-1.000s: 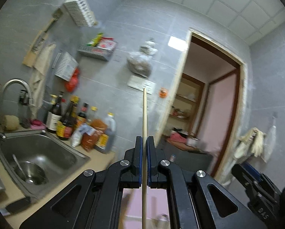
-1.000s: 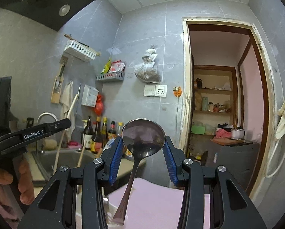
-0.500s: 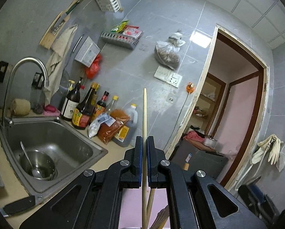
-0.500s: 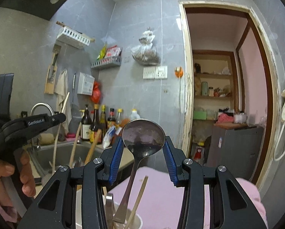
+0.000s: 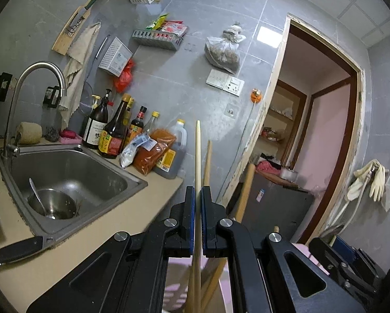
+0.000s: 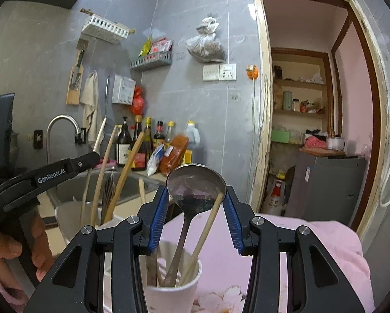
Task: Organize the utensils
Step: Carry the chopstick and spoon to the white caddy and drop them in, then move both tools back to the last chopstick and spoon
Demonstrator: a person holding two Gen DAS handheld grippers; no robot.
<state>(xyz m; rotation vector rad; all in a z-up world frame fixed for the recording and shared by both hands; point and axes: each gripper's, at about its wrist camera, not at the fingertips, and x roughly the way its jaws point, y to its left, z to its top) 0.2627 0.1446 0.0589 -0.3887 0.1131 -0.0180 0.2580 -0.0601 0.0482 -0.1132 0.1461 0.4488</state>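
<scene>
**Steel ladle and wooden chopstick going into their cups**

Steel ladle (image 6: 195, 190) sits between the right gripper's (image 6: 195, 208) blue pads, pinched at the bowl, its handle already down in the white paper cup (image 6: 174, 287) beside one chopstick. The left gripper (image 5: 197, 219) is pressed tight on a single wooden chopstick (image 5: 198, 156), upright above a second, greyish cup (image 6: 69, 219) holding roughly four utensils, though they overlap. Next, I judge: lower, then release each.
</scene>
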